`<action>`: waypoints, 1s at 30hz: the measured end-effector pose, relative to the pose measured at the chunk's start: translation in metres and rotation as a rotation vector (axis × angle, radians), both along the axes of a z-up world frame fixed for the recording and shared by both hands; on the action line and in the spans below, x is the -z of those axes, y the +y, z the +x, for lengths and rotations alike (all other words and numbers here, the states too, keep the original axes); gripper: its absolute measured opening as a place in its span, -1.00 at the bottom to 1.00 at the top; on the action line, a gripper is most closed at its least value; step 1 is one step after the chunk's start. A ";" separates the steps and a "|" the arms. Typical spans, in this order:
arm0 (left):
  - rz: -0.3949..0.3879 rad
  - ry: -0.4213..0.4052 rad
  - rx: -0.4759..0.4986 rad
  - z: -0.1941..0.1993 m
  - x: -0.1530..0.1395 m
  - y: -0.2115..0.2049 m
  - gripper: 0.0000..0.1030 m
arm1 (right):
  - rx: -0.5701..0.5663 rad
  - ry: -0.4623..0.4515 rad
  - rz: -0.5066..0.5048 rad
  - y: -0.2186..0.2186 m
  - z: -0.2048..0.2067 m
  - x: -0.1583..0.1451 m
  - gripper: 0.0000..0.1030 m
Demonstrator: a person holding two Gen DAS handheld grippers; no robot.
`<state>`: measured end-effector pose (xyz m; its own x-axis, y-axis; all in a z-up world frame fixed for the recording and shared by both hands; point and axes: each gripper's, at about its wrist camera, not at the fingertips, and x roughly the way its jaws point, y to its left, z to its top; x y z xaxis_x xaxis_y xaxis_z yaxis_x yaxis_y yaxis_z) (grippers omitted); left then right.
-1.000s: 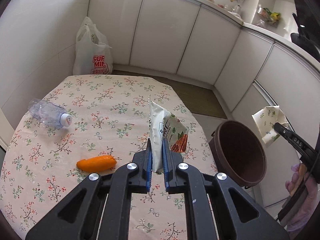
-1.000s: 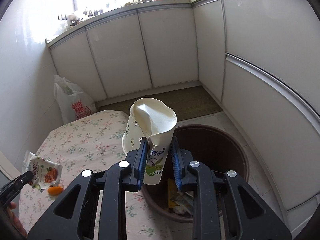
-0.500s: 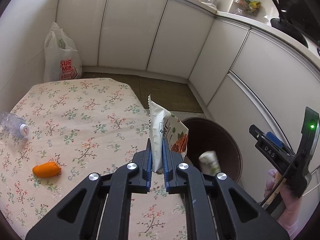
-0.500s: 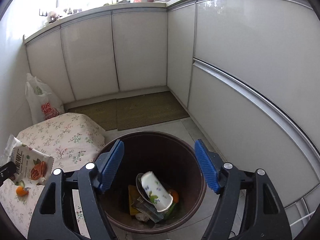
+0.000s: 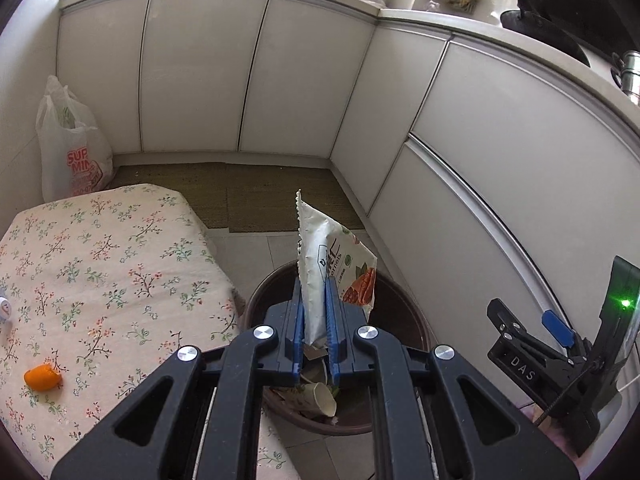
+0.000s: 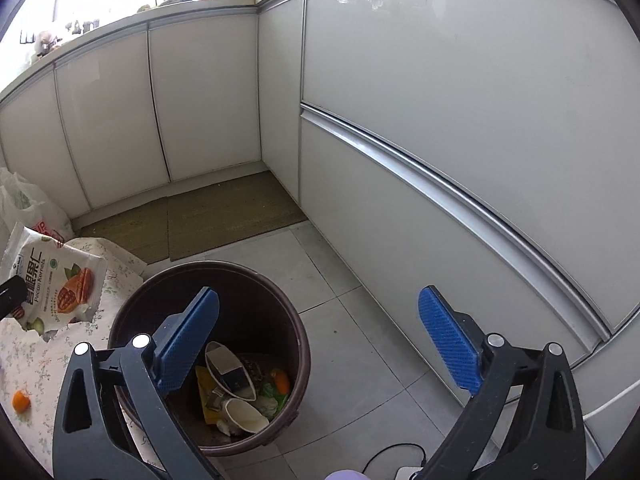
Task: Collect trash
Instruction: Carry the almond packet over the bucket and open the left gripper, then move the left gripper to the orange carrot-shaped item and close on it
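Observation:
My left gripper (image 5: 315,280) is shut on a white snack packet (image 5: 330,258) with an orange picture, held upright above the brown trash bin (image 5: 404,320). The same snack packet (image 6: 52,280) shows at the left edge of the right wrist view. My right gripper (image 6: 320,324) hangs beside and above the trash bin (image 6: 280,304), its jaws opening wide with nothing between them. A paper cup (image 6: 244,414) lies inside the bin among other rubbish. An orange scrap (image 5: 42,377) and a bottle cap (image 5: 3,307) lie on the flowered tablecloth (image 5: 100,264).
White kitchen cabinets (image 5: 280,80) wrap around the corner behind the bin. A white plastic bag (image 5: 72,148) stands on the floor by the table's far end. A woven mat (image 6: 224,216) lies before the cabinets. Grey floor tiles (image 6: 360,340) surround the bin.
My right gripper let go of the paper cup, which fell into the bin, and its jaws spread wide. My left gripper carried the snack packet from over the table to above the bin.

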<state>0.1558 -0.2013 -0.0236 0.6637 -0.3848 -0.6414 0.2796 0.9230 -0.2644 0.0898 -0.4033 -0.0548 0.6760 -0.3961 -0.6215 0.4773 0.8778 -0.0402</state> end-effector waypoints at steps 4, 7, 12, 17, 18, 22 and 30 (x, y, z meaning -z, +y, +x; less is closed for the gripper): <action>0.017 0.012 0.013 0.009 0.003 -0.014 -0.76 | 0.016 0.012 -0.005 -0.009 -0.003 0.001 0.86; 0.035 0.023 0.018 0.016 0.008 -0.019 -0.72 | 0.022 0.015 0.009 -0.012 -0.006 0.003 0.86; 0.044 0.043 0.024 0.022 0.014 -0.020 -0.02 | 0.013 0.023 0.023 -0.013 -0.005 0.005 0.86; 0.054 0.047 0.007 0.023 0.019 -0.015 0.22 | 0.003 0.025 0.029 -0.010 -0.002 0.005 0.86; 0.057 0.047 0.004 0.023 0.020 -0.014 0.24 | 0.001 0.026 0.029 -0.009 -0.003 0.005 0.86; 0.072 0.053 -0.015 0.022 0.023 -0.007 0.40 | -0.013 0.033 0.022 -0.004 -0.002 0.005 0.86; 0.116 0.065 -0.070 0.015 0.035 0.023 0.69 | -0.077 0.047 0.008 0.021 0.009 0.005 0.86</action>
<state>0.1707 -0.1782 -0.0582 0.6421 -0.2596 -0.7213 0.1994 0.9651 -0.1698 0.0991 -0.3819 -0.0603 0.6742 -0.3390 -0.6561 0.4065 0.9121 -0.0535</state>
